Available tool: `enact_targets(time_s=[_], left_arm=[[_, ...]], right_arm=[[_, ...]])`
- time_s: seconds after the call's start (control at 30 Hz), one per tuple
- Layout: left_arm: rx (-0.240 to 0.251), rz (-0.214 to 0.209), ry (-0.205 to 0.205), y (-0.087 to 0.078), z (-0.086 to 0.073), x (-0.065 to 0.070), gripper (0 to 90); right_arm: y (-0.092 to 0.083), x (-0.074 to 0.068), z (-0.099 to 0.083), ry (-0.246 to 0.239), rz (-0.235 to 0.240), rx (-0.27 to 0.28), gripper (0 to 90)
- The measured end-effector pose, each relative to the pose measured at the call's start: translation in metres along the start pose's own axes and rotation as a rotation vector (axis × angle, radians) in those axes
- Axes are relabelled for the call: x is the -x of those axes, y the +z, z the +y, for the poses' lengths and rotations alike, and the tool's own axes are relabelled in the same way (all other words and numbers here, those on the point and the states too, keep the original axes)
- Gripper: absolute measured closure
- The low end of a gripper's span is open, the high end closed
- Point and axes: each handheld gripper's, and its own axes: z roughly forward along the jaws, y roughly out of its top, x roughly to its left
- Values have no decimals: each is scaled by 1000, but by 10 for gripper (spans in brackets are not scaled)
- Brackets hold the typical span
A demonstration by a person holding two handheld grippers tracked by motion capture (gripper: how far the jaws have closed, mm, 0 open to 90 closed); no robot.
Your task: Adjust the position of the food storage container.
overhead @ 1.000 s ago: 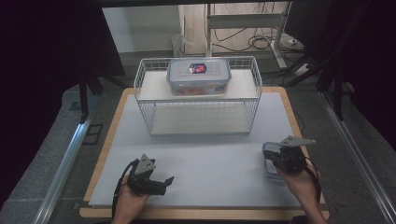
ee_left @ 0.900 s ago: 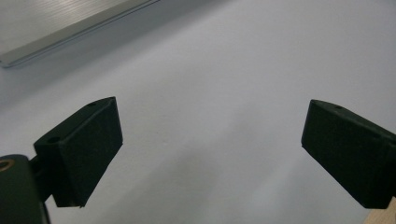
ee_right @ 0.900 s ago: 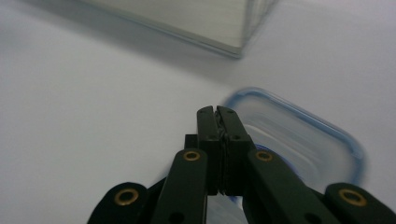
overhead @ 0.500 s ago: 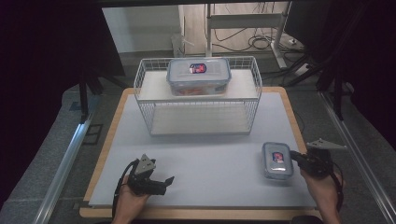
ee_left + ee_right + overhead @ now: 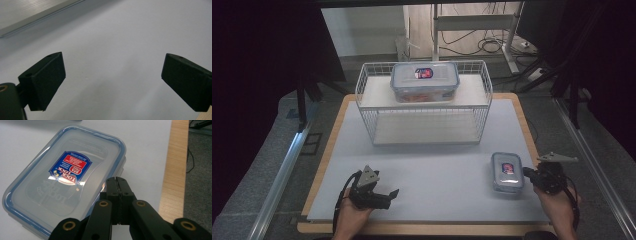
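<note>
At the counter's near right we see the small lidded container (image 5: 507,171) flat on the white mat (image 5: 437,175), blue-rimmed lid on, label up, near the wooden edge (image 5: 175,170). Right hand-held gripper (image 5: 528,172) sits just beside its right side, jaws pressed together, nothing between them. Left hand-held gripper (image 5: 393,193) rests at near left, well apart, jaws wide over bare mat. Farther back, a larger container (image 5: 424,81) sits on top of the wire rack (image 5: 367,107)
</note>
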Motion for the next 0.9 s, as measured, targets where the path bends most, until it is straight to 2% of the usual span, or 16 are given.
enact_targets(time_s=[0.23, 0.33, 0.9], left_arm=[[-2, -3, 0, 1, 0, 1, 51], [-2, -3, 0, 1, 0, 1, 51], [-7, -7, 4, 3, 1, 2, 51]], right_arm=[[4, -14, 2, -23, 50, -10, 898], [6, -23, 3, -37, 90, -15, 898], [18, -63, 9, -110, 208, -26, 899]])
